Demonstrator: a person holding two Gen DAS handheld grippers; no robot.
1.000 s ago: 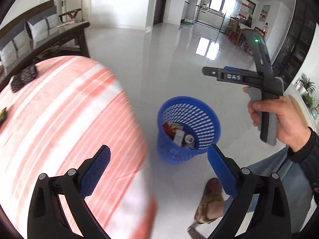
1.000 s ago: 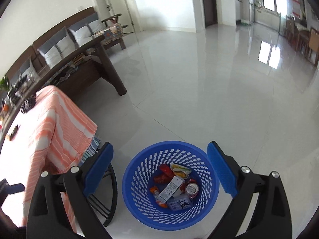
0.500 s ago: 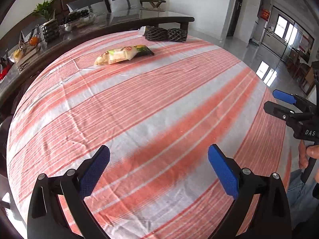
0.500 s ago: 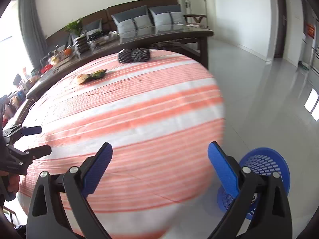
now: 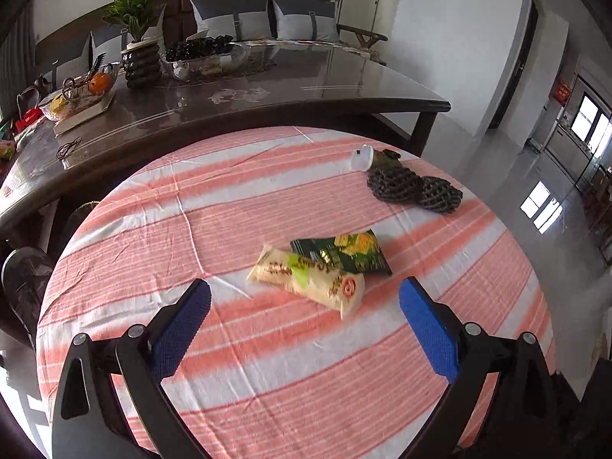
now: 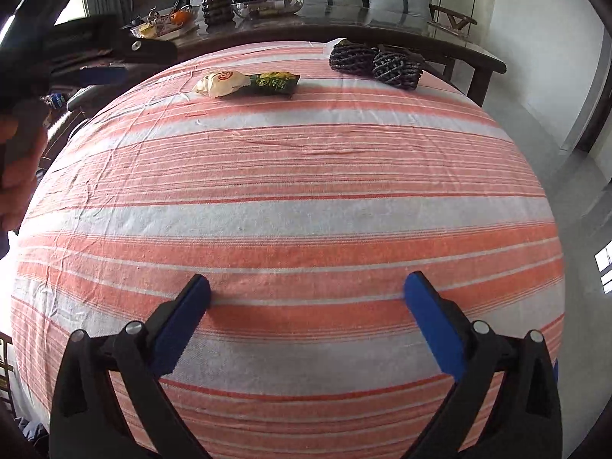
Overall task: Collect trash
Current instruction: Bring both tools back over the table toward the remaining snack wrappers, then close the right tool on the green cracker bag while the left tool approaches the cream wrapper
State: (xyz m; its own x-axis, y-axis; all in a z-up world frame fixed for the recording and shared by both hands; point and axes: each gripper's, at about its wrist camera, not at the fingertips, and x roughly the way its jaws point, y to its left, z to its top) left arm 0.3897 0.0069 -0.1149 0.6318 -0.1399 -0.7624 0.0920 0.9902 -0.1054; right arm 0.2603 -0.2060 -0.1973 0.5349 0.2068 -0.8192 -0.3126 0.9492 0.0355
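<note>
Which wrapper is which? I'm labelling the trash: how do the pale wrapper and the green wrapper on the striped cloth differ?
The pale wrapper is cream with a red round logo; the green wrapper is dark green with yellow print. The pale wrapper lies nearer the left gripper and overlaps the green wrapper's edge. The pale wrapper looks puffier, the green wrapper flatter. Both lie loose on the cloth, touching each other, ungripped.

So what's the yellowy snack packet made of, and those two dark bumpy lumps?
The pale yellow packet looks like thin glossy plastic film: printed, creased, catching light. The dark lumps look like soft foam netting, by their open mesh pattern, though that's a guess.
</note>
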